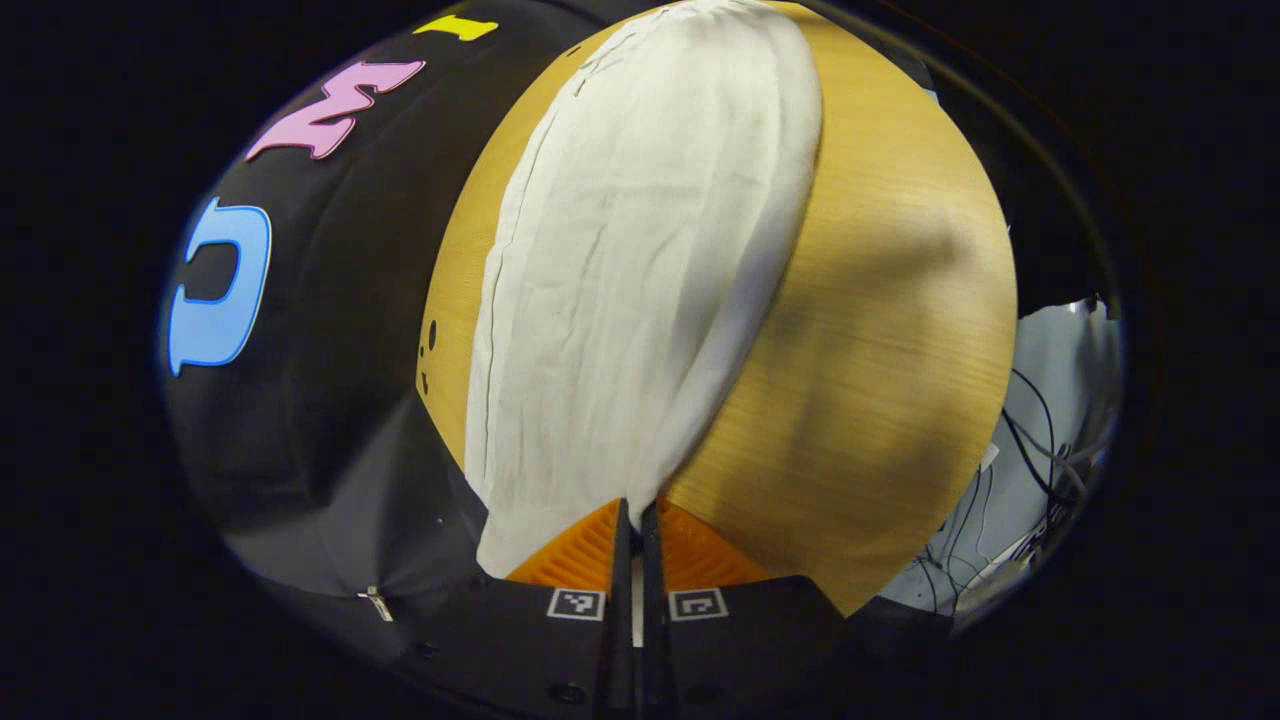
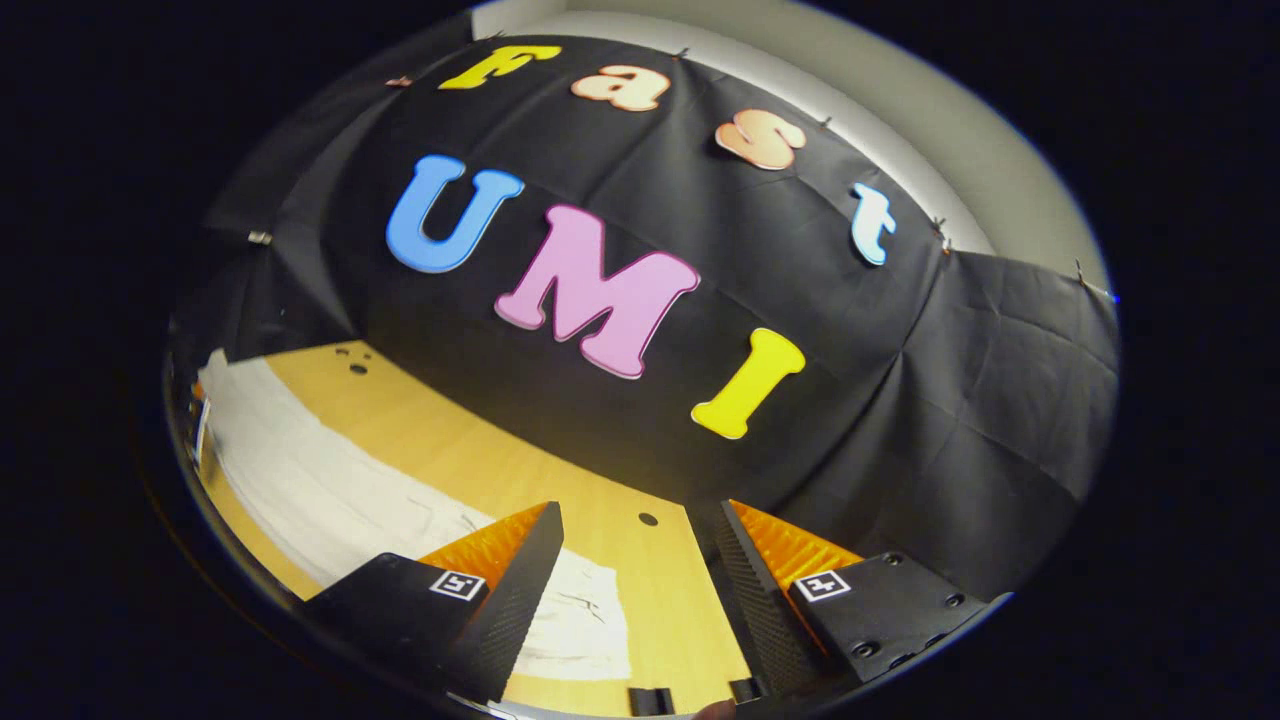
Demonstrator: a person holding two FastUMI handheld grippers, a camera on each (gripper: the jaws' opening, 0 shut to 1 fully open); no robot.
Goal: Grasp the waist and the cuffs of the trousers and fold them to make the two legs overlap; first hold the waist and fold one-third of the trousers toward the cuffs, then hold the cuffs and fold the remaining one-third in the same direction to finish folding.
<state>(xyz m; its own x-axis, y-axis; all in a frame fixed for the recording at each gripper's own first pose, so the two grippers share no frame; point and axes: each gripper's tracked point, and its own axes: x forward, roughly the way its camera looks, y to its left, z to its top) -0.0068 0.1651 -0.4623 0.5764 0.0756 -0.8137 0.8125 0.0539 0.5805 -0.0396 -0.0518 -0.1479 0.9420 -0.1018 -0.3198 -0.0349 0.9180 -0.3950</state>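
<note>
Cream-white trousers (image 1: 640, 270) lie lengthwise on the wooden table (image 1: 880, 330), stretching away from me in the left gripper view. Their near end narrows into my left gripper (image 1: 637, 505), whose fingers stand pressed together on the cloth's edge. In the right gripper view the trousers (image 2: 300, 480) run along the table (image 2: 560, 490) from the far left to an end just under and between my fingers. My right gripper (image 2: 635, 535) hovers above that end, open, with nothing between its fingers. Which end is the waist and which the cuffs I cannot tell.
The black cloth wall (image 2: 900, 400) stands close behind the table's far edge. Small round holes (image 2: 648, 519) mark the tabletop. Past the table's right edge in the left gripper view lies a pale floor with loose cables (image 1: 1040, 450).
</note>
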